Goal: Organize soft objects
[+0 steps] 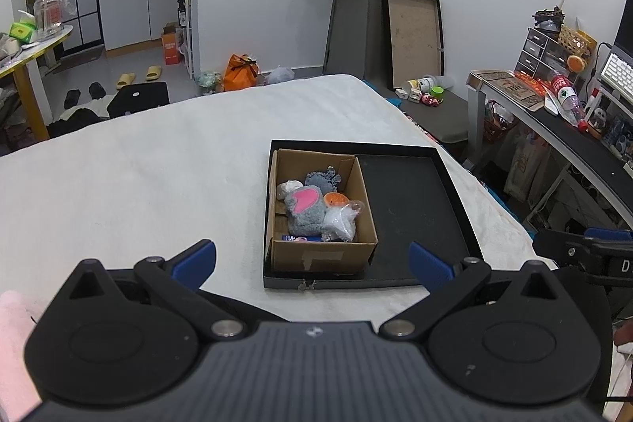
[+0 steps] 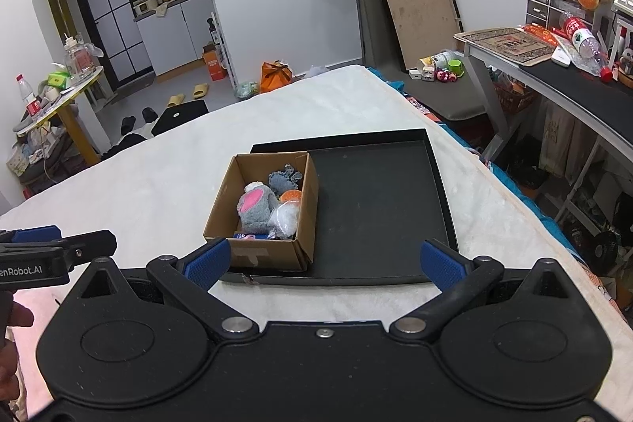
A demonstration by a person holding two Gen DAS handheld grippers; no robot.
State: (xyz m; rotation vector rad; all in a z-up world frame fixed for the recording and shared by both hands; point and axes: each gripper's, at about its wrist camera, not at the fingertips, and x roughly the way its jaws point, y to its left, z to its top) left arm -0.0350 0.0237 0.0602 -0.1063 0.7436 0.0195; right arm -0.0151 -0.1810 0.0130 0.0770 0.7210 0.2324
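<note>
Both hand-held grippers, left point(image 1: 312, 262) and right point(image 2: 324, 260), gape empty before brown cardboard box point(image 1: 320, 254) of plush toys; the right view alone shows a fingertip point(image 2: 21, 315).

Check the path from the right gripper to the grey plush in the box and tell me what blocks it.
Nothing visible does. The right gripper is open and empty, short of the cardboard box. Only the box's near wall stands between them; the top is open. The grey plush lies uppermost, beside a clear bag.
</note>
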